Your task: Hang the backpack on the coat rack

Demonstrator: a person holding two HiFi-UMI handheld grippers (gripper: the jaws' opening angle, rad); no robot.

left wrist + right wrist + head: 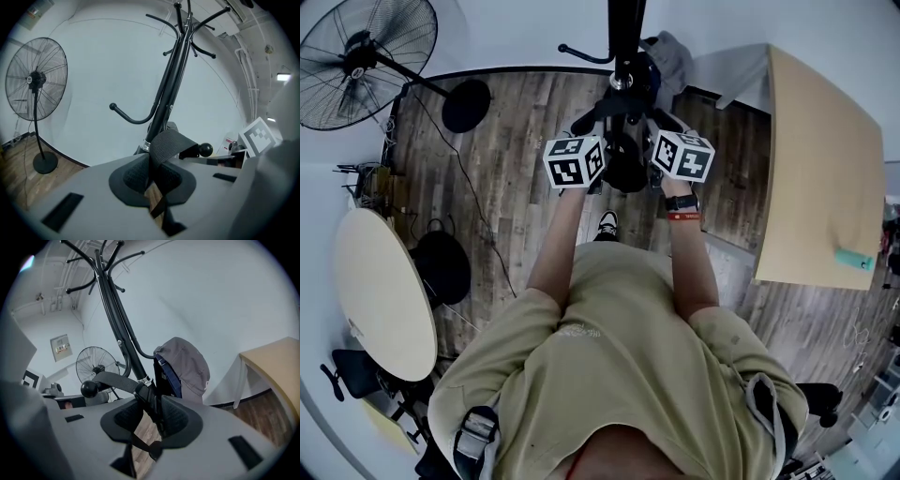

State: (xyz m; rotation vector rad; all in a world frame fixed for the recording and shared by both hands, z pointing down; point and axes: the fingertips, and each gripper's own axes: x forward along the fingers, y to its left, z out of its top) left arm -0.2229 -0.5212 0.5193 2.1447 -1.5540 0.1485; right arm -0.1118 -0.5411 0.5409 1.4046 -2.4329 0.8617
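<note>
The black coat rack (625, 37) stands right in front of me; its pole (171, 79) rises to several curved hooks. The black backpack (626, 171) hangs low between my two grippers. In the left gripper view its webbing strap (165, 146) runs up from my left gripper (152, 183), which is shut on it, towards a ball-tipped hook (205, 150). My right gripper (157, 417) is shut on the same strap (149, 399), which drapes over the ball-tipped hook (89, 389). Both marker cubes (575, 159) (682, 155) sit close beside the pole.
A grey fabric item with dark blue lining (185, 364) hangs on the rack's far side (670, 56). A standing fan (366, 56) is at the left, a round table (384, 291) below it, and a rectangular wooden table (820, 169) at the right.
</note>
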